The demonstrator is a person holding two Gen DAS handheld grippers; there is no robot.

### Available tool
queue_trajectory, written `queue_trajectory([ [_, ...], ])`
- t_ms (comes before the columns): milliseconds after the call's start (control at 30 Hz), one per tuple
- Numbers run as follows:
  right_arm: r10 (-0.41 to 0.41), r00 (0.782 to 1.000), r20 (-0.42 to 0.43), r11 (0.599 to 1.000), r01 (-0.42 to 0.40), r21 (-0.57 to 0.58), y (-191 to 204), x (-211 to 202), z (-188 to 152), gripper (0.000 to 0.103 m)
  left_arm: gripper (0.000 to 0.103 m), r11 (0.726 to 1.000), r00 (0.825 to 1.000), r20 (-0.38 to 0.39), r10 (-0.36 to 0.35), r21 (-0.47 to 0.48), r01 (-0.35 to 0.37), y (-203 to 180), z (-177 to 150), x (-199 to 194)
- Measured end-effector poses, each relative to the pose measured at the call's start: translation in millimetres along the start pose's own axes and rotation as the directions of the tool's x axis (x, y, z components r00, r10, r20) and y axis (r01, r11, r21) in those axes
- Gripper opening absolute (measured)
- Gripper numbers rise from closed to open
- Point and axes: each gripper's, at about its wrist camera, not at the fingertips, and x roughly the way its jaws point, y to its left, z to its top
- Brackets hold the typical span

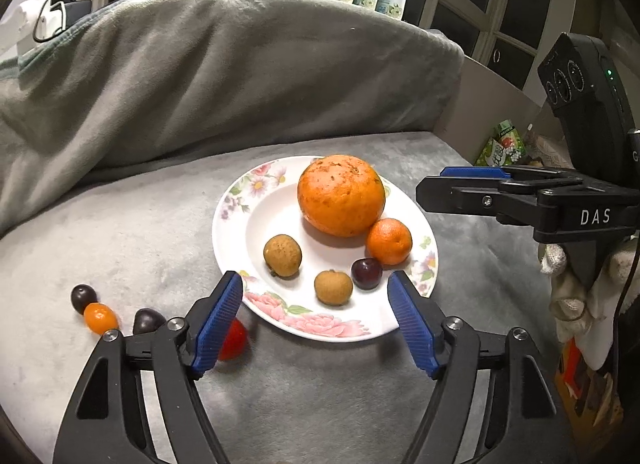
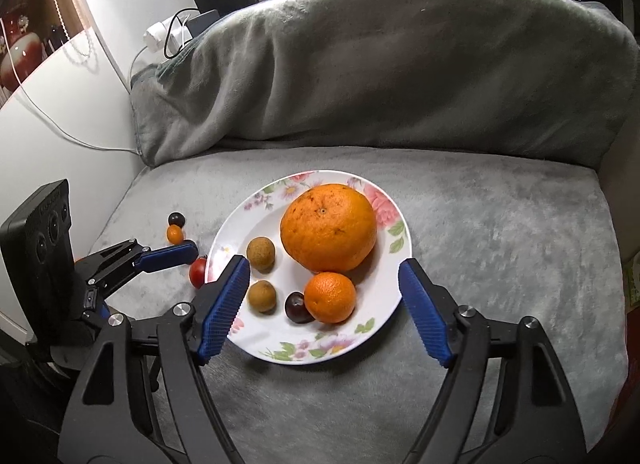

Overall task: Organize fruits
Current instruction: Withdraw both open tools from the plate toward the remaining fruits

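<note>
Plate (image 1: 234,219): white w/ flower rim, sits on grey sofa seat (image 1: 120,248).
On plate: big orange (image 1: 341,195) at back, small orange (image 1: 389,242) touching it, dark cherry (image 1: 366,273) just beside small orange, two brown longans (image 1: 282,255) nearer front-left.
Off plate, on seat to its left: red tomato (image 1: 235,340) by the rim, partly hidden behind a blue pad; dark fruit (image 1: 147,321); orange cherry tomato (image 1: 101,317) touching another dark fruit (image 1: 83,298).
Left tongs (image 1: 315,322): released, pads wide apart, nothing between them, over plate's near rim.
Right tongs (image 2: 325,308): released too, empty, spread either side of plate front.
Backrest (image 2: 380,63): grey blanket draped over it.
Hand (image 1: 576,284): gloved, gripping right tool.
</note>
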Motion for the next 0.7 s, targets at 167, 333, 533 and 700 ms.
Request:
queue_trajectory([
  [167,-0.009,1.0,0.004,1.0,0.009,-0.008,3.0,-1.1,-0.3,0.08,0.075,1.0,1.0,0.001,0.005,0.001,-0.005,0.3,-1.6,-2.0],
  [333,-0.008,1.0,0.012,1.0,0.008,-0.027,11.2,-3.8,-0.4,0.08,0.075,1.0,1.0,0.018,0.007,-0.011,-0.007,7.6,-4.7,-10.6],
  [533,0.001,1.0,0.024,0.998,0.0,-0.06,25.2,-5.9,1.9,0.08,0.075,0.999,0.999,0.037,0.038,-0.037,-0.037,25.0,-10.9,-26.2],
  [700,0.015,1.0,0.024,0.994,-0.012,-0.108,40.8,-4.6,3.7,0.08,0.075,0.996,0.996,0.048,0.069,-0.062,-0.066,43.7,-19.7,-40.9],
])
